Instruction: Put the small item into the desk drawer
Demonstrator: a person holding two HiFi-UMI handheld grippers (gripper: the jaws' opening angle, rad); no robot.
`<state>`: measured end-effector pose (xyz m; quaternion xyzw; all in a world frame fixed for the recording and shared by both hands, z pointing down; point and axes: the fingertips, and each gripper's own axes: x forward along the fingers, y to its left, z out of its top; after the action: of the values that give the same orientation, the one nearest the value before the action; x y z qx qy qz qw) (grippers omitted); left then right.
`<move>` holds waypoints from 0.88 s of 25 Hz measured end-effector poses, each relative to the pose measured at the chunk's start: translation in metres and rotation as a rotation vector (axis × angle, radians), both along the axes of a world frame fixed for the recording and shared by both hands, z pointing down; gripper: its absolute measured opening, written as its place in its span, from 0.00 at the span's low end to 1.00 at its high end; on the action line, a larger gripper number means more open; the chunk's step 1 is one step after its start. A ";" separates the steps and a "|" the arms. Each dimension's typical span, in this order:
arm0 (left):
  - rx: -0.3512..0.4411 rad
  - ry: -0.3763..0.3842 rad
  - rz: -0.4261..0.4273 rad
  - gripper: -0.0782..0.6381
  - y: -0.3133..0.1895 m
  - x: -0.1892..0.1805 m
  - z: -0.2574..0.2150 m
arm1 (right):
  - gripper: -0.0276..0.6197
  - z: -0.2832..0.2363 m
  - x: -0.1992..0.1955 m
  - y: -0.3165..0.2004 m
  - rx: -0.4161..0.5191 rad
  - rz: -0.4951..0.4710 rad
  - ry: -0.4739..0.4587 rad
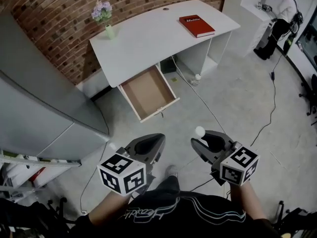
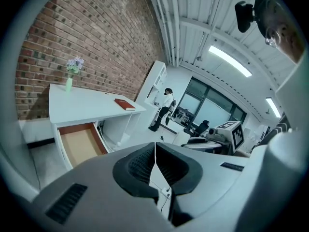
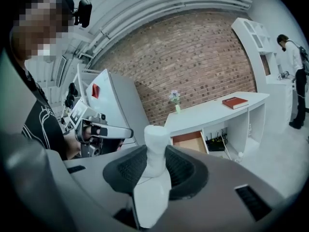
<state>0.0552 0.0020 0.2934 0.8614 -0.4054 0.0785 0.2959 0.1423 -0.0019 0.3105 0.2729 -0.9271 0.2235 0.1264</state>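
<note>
One small white item (image 3: 155,144) is pinched between the fingers of my right gripper (image 3: 156,172). The pads press on both its sides, so the jaws sit partway closed around it. It stands upright, with its rounded top poking out past the fingertips.

My left gripper (image 2: 155,162) is just beside the right one. Its fingers are closed flat against each other with nothing between them.

Both are over the grey floor (image 1: 233,103), well apart from the furniture. Out ahead of both sets of fingertips the drawer (image 1: 147,90) is pulled open, brown bottom showing, under the front edge of the white desk (image 1: 148,38).

Further past the fingers, on the desk top:
- a red book (image 1: 196,25) towards the right end
- a little vase of purple flowers (image 1: 104,16) at the left end, near the brick wall (image 1: 59,14)

Way off beyond the right fingers a person (image 1: 283,15) stands at a white counter.
</note>
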 end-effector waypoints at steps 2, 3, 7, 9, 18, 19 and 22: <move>-0.017 0.005 -0.018 0.14 -0.030 -0.015 0.007 | 0.24 0.007 -0.014 -0.029 -0.016 -0.016 0.020; -0.024 0.008 -0.027 0.14 -0.043 -0.021 0.011 | 0.24 0.009 -0.019 -0.041 -0.019 -0.022 0.033; -0.050 0.012 -0.050 0.14 -0.076 -0.038 0.032 | 0.24 0.022 -0.036 -0.083 -0.011 -0.041 0.099; -0.063 0.014 -0.065 0.14 -0.088 -0.045 0.043 | 0.24 0.031 -0.042 -0.100 -0.008 -0.050 0.132; -0.101 0.014 -0.186 0.14 -0.126 -0.085 0.080 | 0.24 0.071 -0.085 -0.161 -0.041 -0.125 0.209; -0.103 0.011 -0.195 0.14 -0.132 -0.089 0.083 | 0.24 0.077 -0.090 -0.170 -0.046 -0.138 0.212; -0.101 0.002 -0.229 0.14 -0.152 -0.101 0.089 | 0.24 0.094 -0.108 -0.197 -0.068 -0.179 0.223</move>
<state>-0.0456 -0.1500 0.3824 0.7934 -0.4965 0.0635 0.3463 0.0343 -0.1984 0.4050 0.2077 -0.9198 0.2109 0.2575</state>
